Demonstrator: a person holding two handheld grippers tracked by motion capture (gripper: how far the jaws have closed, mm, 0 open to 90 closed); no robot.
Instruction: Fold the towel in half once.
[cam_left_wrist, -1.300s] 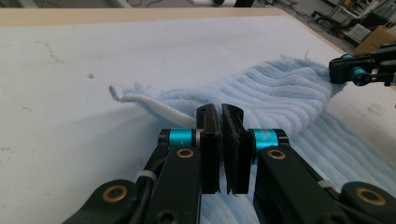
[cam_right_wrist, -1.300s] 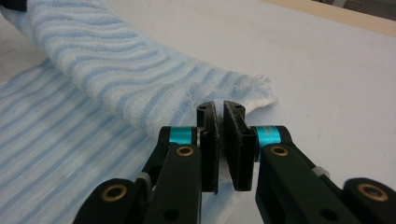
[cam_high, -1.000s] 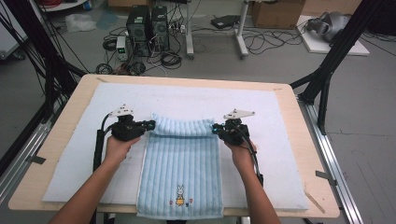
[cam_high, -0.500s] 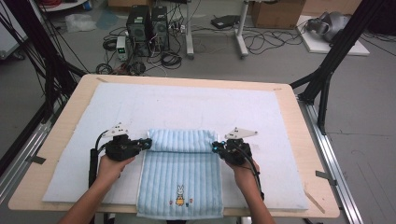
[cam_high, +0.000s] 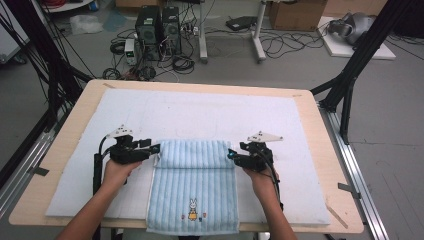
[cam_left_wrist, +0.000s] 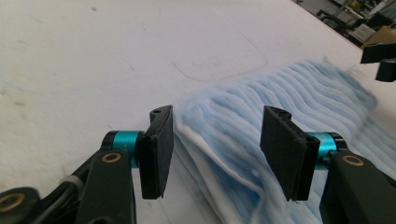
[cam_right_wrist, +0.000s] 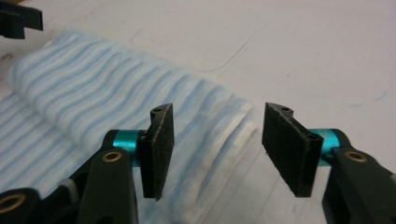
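High view showed the blue towel (cam_high: 192, 187) lying on the white-padded surface (cam_high: 200, 112), its far edge folded over. The left hand-held gripper (cam_high: 156, 148) and right hand-held gripper (cam_high: 231, 153) sat at the fold's two ends, jaws apart, gripping nothing.

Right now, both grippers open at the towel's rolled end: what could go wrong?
1. The left gripper and right gripper stand open around the roll's corners, so the light blue ribbed towel may loosen or unroll.
2. Closing unevenly could skew the roll, since each gripper straddles only an end.
3. The towel's near edge overhangs the white padded mat; tugging might drag it off.
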